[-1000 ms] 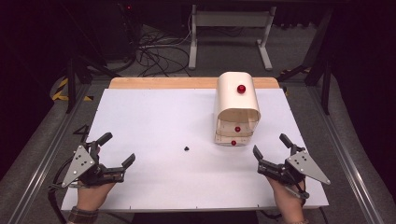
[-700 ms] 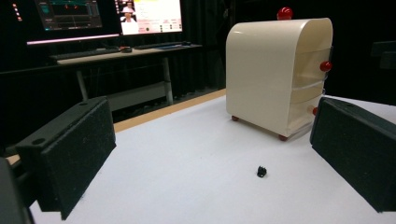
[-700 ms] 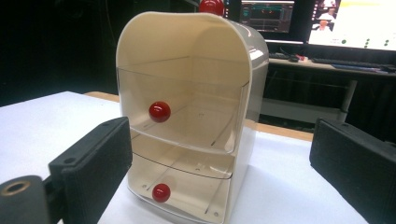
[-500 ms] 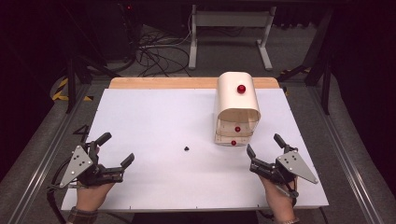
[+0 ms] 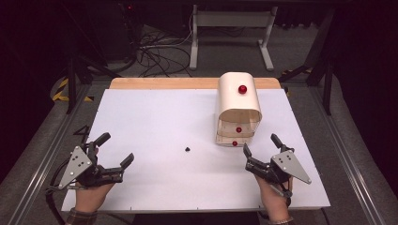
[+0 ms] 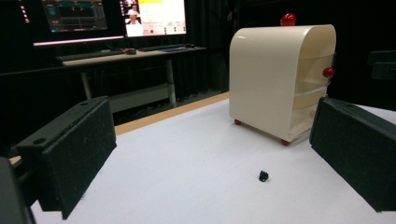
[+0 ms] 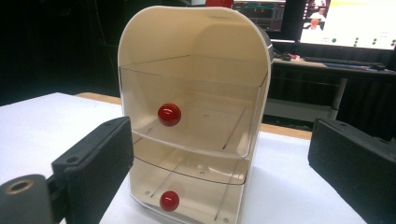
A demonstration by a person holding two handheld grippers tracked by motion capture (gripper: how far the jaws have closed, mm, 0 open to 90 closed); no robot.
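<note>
A flat white table (image 5: 155, 117) with a matte top and a pale wooden strip along its far edge carries everything here. On its far right part stands a small cabinet (image 5: 238, 101) of glossy cream plastic, with a rounded, arched top and little red feet. It holds two clear plastic drawers, one above the other, each with a round red knob (image 7: 168, 114); both drawers look empty, and a third red knob sits on the cabinet's top. The right gripper (image 5: 261, 151) rests just in front of the cabinet, its black, foam-padded jaws spread wide and facing the drawers, holding nothing. The left gripper (image 5: 114, 149) sits at the near left, well apart from the cabinet, its jaws likewise spread and empty. Between the two lies a tiny black object (image 5: 187, 149), alone on the white surface, its shape too small to tell.
</note>
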